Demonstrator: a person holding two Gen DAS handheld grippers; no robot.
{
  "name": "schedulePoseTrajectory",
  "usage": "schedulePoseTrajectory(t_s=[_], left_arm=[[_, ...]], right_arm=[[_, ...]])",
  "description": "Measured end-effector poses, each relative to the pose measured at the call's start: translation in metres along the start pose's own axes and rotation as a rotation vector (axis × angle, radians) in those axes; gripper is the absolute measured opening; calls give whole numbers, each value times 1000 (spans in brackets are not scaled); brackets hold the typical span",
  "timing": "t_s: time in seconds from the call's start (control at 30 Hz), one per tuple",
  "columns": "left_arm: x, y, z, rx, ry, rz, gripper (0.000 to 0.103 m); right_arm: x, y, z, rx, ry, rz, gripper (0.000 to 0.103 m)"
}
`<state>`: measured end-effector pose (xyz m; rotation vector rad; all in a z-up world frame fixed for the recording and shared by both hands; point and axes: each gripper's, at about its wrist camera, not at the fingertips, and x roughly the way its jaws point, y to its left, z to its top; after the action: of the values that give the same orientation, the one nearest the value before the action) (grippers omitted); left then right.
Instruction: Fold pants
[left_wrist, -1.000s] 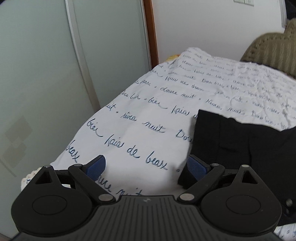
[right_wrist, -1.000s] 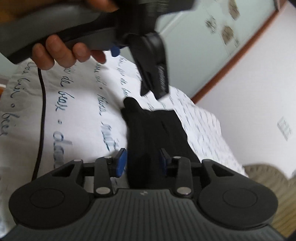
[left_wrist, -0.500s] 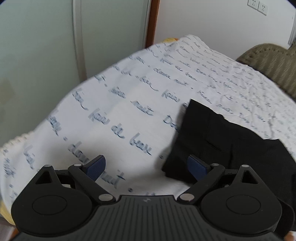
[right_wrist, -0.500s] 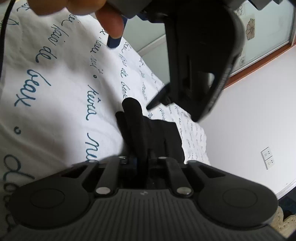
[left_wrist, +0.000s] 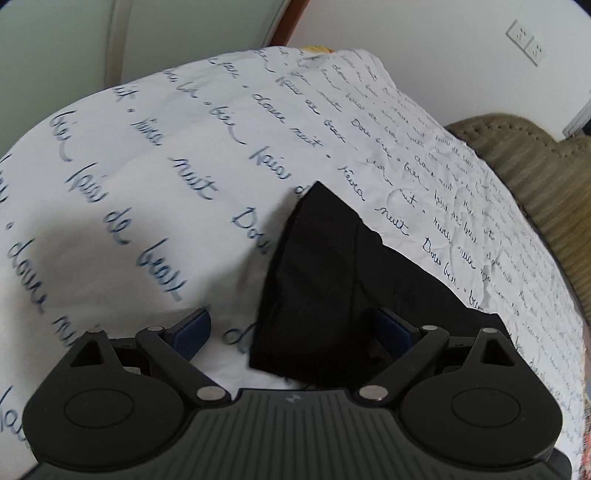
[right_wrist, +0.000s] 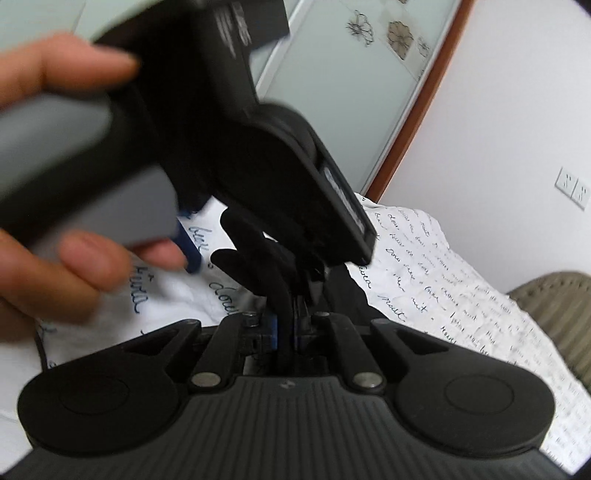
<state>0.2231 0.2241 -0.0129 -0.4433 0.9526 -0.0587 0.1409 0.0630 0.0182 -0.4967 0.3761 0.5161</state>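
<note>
**Black pants pinched at one end on the printed bedsheet**

We saw the black pants (left_wrist: 332, 280), matte and soft, lying in a partly folded wedge with one pointed corner, on a bed sheet (left_wrist: 155, 206) of crumpled white cotton printed with blue handwriting. Our right tool (right_wrist: 285, 334) was clenched on a bunched ridge of the dark cloth, its blue pads pressed against the fabric from both sides. Our left tool (left_wrist: 295, 332) stood released, jaws wide; the pants' near edge lay between its ribbed blue pads, the right pad over the cloth, the left over bare sheet.

From the right wrist view, the left tool's body (right_wrist: 266, 155) and the hand (right_wrist: 55, 229) gripping its grey handle filled the upper left, blurred, hiding much of the bed. Beyond the bed stood a frosted glass sliding door (right_wrist: 332, 92) with flower motifs, a wood-brown frame, a white wall with a socket plate (left_wrist: 526, 42), and an olive woven chair (left_wrist: 535, 170).
</note>
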Motion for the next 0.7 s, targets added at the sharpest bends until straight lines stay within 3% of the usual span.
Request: schedulePoseTrajectory(t_s=[0.23,0.33,0.43,0.6,0.7], left_arm=[[8,-13,6,60,-23,32,96],[8,-13,6,72,-40,79,95],[10,-11,8,77,-32,81,94],[11,-14,7,106,-9,46,65],[10,-16,6,110,-15,47,56]], right_arm=[[10,-22,-1,89,17,24,6],[10,-19,-1,81,20,32,6],[11,-16,-3,72,24,34,6],[15,-14,-6,64,33,38,7],[19,-14,-7,61,36,37,7]])
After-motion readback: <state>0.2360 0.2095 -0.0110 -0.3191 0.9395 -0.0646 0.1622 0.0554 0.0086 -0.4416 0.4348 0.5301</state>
